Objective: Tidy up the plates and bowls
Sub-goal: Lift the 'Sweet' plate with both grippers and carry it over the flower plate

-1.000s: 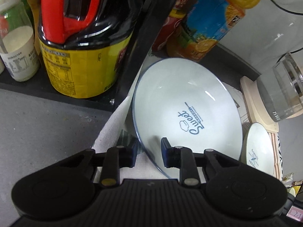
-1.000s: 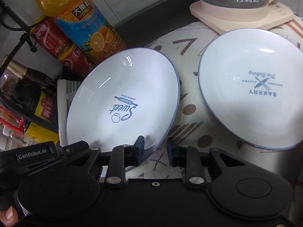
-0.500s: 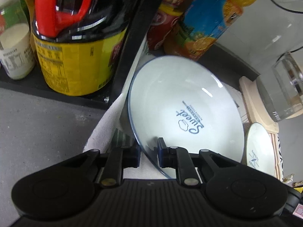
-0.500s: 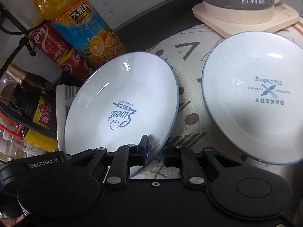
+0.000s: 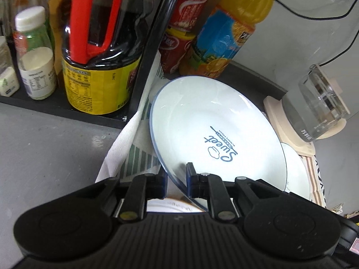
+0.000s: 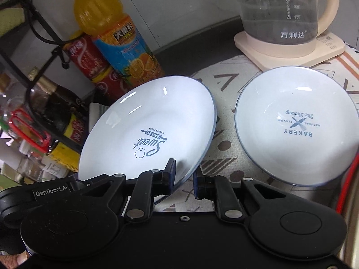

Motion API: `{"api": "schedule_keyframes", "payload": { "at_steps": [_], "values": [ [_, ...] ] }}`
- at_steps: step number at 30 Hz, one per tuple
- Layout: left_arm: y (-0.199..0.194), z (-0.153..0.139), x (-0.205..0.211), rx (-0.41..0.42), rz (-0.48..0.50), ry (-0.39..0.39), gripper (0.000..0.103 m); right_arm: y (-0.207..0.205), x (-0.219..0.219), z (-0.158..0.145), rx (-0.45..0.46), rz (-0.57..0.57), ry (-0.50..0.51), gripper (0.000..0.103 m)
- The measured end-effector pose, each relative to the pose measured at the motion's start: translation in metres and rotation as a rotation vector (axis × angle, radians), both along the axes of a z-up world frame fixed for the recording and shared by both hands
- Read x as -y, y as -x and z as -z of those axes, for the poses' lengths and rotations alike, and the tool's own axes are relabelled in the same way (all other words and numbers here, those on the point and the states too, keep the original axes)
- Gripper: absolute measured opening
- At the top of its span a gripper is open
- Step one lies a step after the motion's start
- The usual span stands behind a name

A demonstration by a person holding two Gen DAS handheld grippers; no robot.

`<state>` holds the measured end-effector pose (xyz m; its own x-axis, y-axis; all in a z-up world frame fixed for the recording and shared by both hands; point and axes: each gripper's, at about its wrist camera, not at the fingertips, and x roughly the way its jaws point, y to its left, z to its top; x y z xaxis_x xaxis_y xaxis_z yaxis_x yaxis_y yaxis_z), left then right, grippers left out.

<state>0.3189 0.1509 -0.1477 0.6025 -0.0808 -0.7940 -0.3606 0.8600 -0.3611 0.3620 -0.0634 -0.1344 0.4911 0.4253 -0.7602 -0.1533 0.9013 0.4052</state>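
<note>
Two grippers | left gripper (image 5: 176, 180) pinching tilted white blue-rimmed "Sweet" plate (image 5: 215, 134) above patterned cloth (image 6: 224, 85) | right gripper (image 6: 184, 180) straddling the rim, grip unclear | risk: thin-edge hold slipping, striking white "Bakery" bowl (image 6: 294, 123)

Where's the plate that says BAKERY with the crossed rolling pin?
In the right wrist view, the BAKERY plate lies flat on the patterned cloth at right, just in front of the glass kettle.
</note>
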Motion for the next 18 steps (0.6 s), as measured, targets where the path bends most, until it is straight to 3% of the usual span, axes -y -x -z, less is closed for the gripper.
{"api": "schedule_keyframes", "payload": {
  "at_steps": [18],
  "values": [
    [0.086, -0.026, 0.043, 0.008, -0.109, -0.013, 0.015, 0.058, 0.035, -0.028, 0.050, -0.117, -0.011, 0.015]
  ]
}}
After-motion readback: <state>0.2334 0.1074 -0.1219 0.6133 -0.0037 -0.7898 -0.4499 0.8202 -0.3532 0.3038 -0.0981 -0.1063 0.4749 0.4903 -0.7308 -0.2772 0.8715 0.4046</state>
